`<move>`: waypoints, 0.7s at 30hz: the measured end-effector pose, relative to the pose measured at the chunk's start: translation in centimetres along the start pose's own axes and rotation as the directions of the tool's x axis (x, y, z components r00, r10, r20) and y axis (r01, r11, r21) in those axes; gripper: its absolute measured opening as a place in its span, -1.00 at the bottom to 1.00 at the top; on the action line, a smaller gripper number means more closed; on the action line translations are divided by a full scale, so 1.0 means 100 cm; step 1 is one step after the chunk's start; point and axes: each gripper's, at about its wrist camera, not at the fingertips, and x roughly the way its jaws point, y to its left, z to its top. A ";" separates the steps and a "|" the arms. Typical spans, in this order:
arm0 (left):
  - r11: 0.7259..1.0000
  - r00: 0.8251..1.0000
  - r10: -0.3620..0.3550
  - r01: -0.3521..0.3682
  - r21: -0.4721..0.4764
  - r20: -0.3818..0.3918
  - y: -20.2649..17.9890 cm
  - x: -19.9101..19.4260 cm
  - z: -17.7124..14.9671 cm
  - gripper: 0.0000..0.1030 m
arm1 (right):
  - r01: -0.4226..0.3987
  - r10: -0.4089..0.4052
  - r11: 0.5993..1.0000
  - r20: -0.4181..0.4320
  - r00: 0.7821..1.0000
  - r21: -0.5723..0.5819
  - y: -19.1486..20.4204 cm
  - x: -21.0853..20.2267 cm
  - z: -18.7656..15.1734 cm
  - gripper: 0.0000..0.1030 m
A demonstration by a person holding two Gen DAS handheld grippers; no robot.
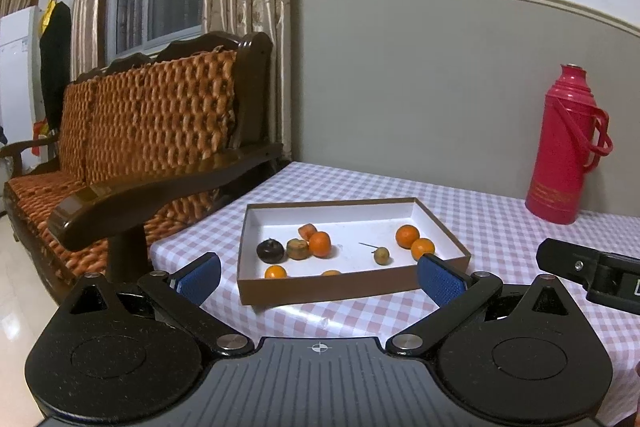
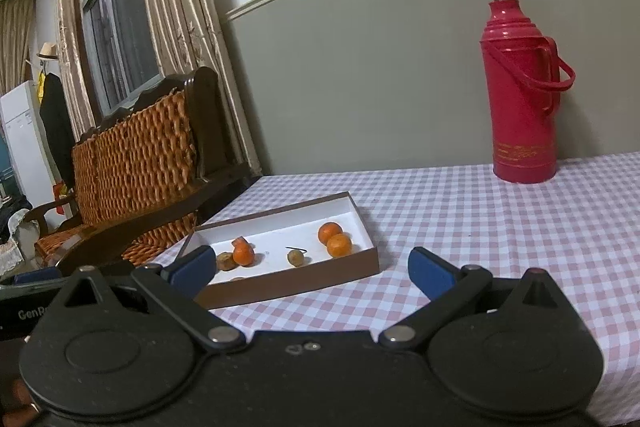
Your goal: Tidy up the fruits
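Note:
A shallow brown box (image 1: 320,289) with a white inside lies on the checked tablecloth. In it are several small oranges (image 1: 321,243), a dark round fruit (image 1: 271,250), a brownish fruit (image 1: 297,249) and a small green-brown fruit with a stem (image 1: 381,255). My left gripper (image 1: 319,279) is open and empty, just in front of the box's near wall. My right gripper (image 2: 311,269) is open and empty, in front of the box (image 2: 296,281) and to its right. Part of the right gripper's body (image 1: 592,273) shows in the left wrist view.
A tall red thermos (image 1: 564,147) stands at the back right of the table by the grey wall; it also shows in the right wrist view (image 2: 522,95). A wooden sofa with woven cushions (image 1: 140,147) stands close against the table's left edge.

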 end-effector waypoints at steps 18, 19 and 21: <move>1.000 1.000 0.009 -0.009 -0.010 -0.008 0.005 0.006 -0.001 1.00 | 0.010 -0.010 0.999 -0.019 1.000 -0.032 0.008 0.009 -0.004 0.88; 1.000 1.000 0.009 -0.010 -0.010 -0.009 0.005 0.007 -0.001 1.00 | 0.011 -0.012 0.999 -0.018 1.000 -0.034 0.008 0.009 -0.004 0.88; 1.000 1.000 0.009 -0.009 -0.014 -0.010 0.005 0.007 -0.001 1.00 | 0.015 -0.015 0.999 -0.017 1.000 -0.039 0.008 0.009 -0.003 0.88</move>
